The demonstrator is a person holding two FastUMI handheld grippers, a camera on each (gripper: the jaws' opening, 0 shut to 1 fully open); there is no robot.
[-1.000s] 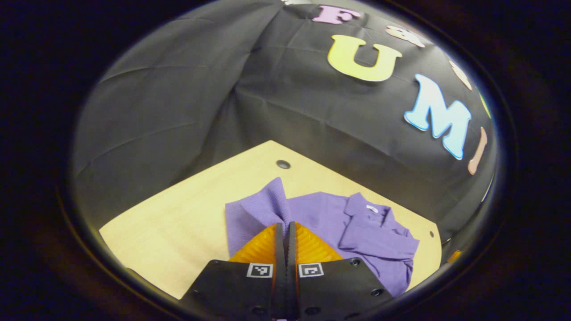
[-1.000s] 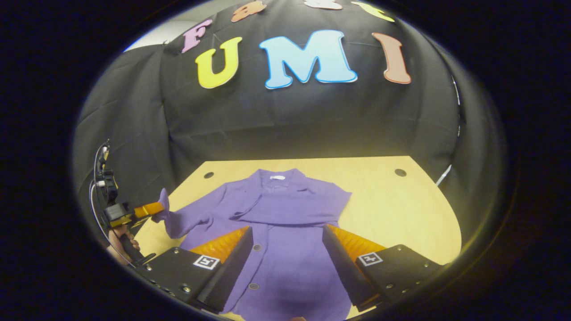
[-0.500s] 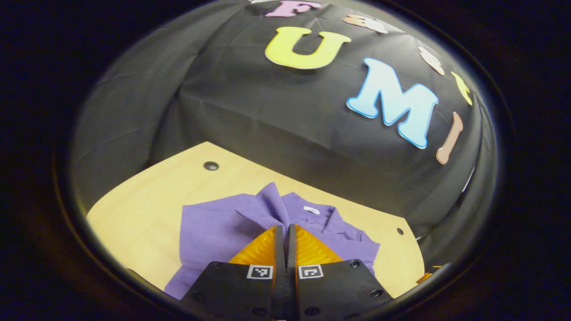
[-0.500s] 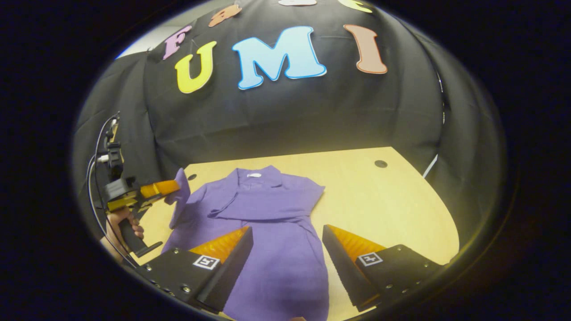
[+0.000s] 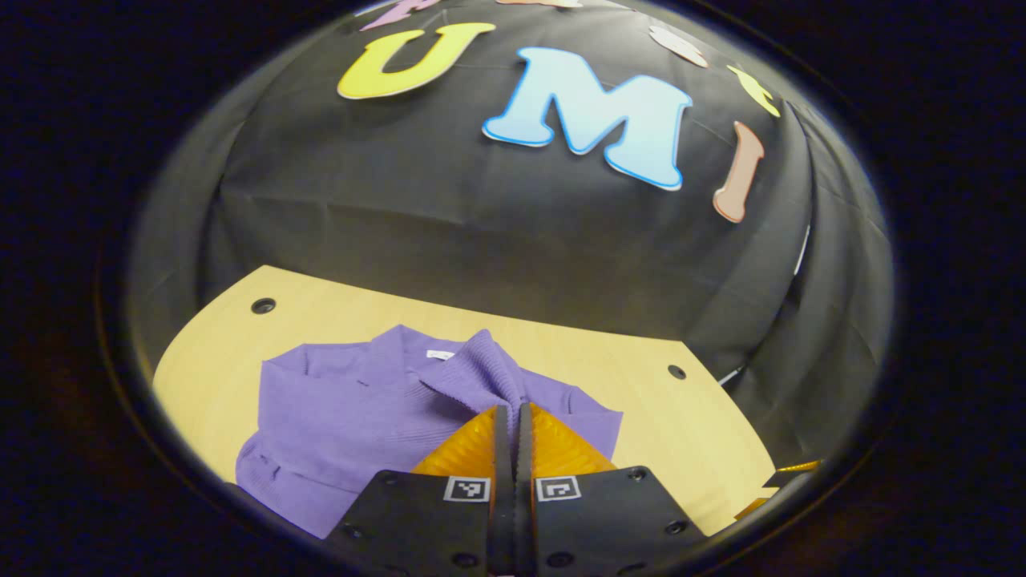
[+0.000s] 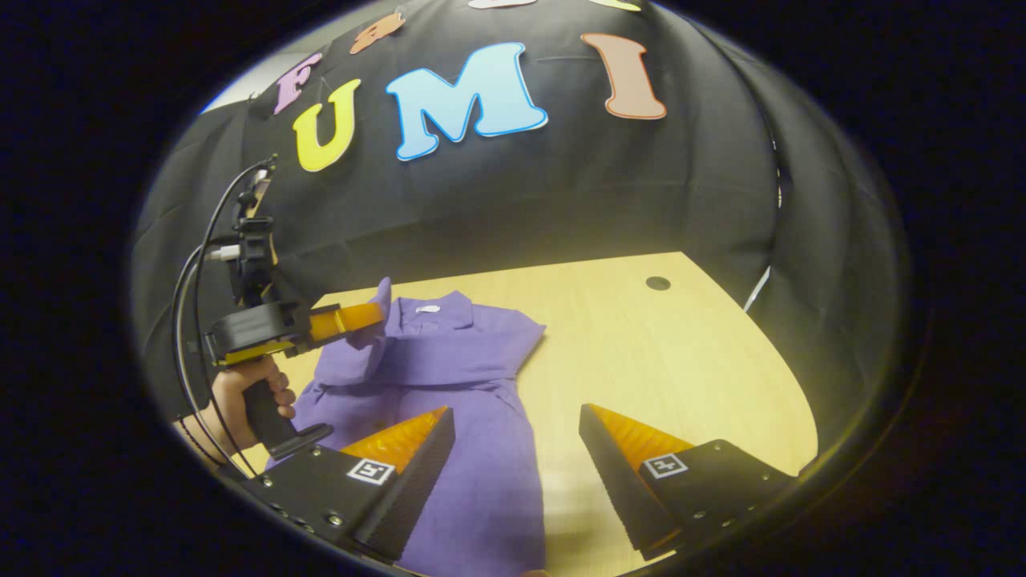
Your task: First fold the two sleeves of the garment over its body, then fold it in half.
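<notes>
Left claw (image 6: pixel 377 314), clamped on the sleeve cuff (image 5: pixel 481 373), has swung it over the shirt (image 6: pixel 473 481) body; right claw (image 6: pixel 517 425) gapes at 6 o'clock.

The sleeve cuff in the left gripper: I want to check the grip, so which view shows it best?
The left gripper view: the sleeve cuff sits right at the shut left gripper, its ribbing clear. The right gripper view shows it from the side, farther off, lifted above the garment, with the hand holding that gripper.
</notes>
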